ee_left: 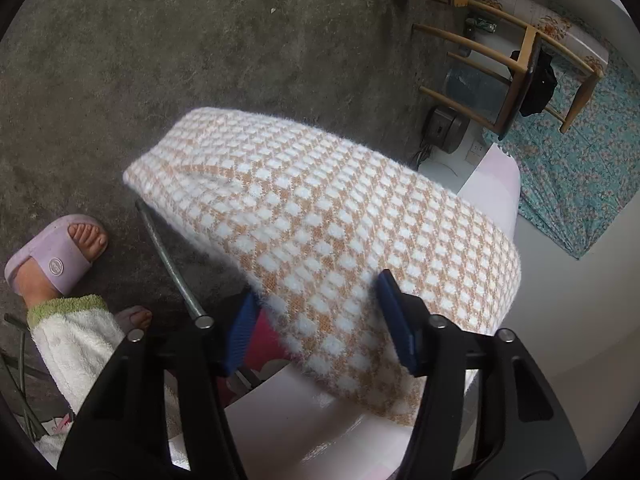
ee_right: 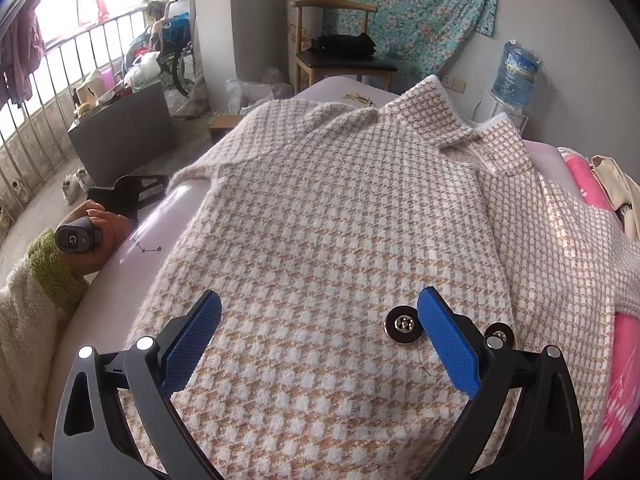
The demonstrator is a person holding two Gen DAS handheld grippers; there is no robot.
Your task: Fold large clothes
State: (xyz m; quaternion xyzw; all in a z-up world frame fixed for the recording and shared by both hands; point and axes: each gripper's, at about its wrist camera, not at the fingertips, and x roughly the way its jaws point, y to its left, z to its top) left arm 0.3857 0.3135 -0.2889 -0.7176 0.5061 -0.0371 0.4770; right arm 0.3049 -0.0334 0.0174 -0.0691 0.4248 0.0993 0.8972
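Two grippers, one houndstooth coat (ee_right: 340, 216) spread on the table (ee_right: 160, 216) | left gripper (ee_left: 320, 320) partly closed astride overhanging sleeve (ee_left: 320, 216), grip uncertain, seemingly for folding | right gripper (ee_right: 320, 332) open above buttons (ee_right: 404, 326), empty

Support: pale pink table (ee_right: 182, 200), glossy top, small star print near its 9 o'clock edge. Directly on it: checked coat (ee_right: 340, 240), spread flat over most of the top, collar toward 12 o'clock, two metal snaps (ee_right: 403, 325) showing at 5 o'clock. One sleeve hangs over the table edge at 9 o'clock, clear of the concrete floor (ee_left: 200, 40). Pink cloth (ee_right: 584, 184) lies along the 3 o'clock edge, partly under the coat. On the floor: a foot in a lilac slipper (ee_left: 52, 258)
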